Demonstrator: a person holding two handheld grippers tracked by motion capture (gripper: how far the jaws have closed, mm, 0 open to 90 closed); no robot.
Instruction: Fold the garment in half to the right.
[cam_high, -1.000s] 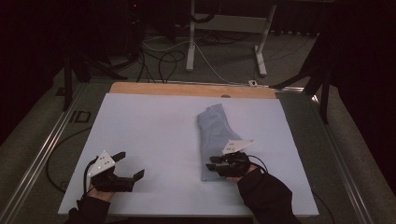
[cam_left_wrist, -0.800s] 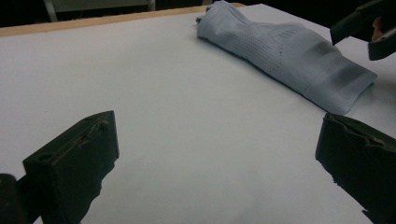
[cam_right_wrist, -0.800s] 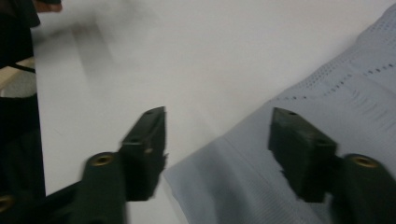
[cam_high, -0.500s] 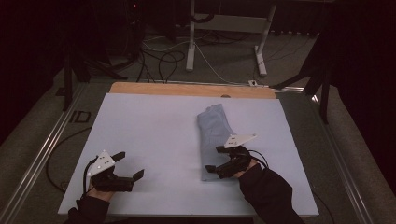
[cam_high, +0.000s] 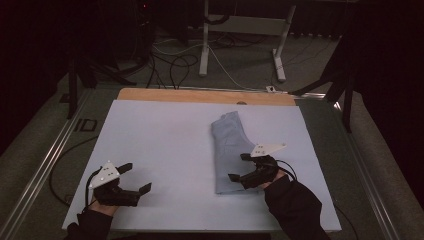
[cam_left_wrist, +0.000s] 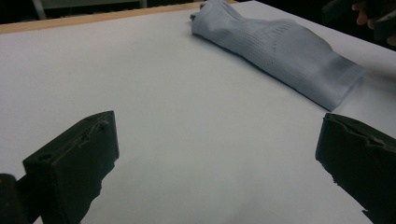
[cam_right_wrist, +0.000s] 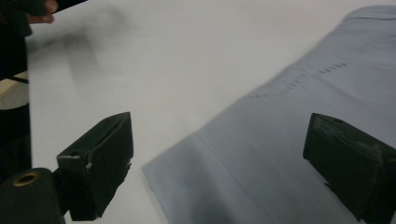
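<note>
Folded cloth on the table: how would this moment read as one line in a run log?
item: folded blue cloth flat on white table | right gripper: jaws just opened, over cloth's near end | left gripper: open, apart from cloth

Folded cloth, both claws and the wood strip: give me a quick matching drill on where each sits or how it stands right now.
Things:
1. cloth
2. left claw
3. right claw
4. wood strip

Places or states:
A. far edge of the table
B. open, over bare white sheet
C. folded, right of centre
D. open, at the cloth's near end

Pairs: 1-C, 2-B, 3-D, 4-A
</note>
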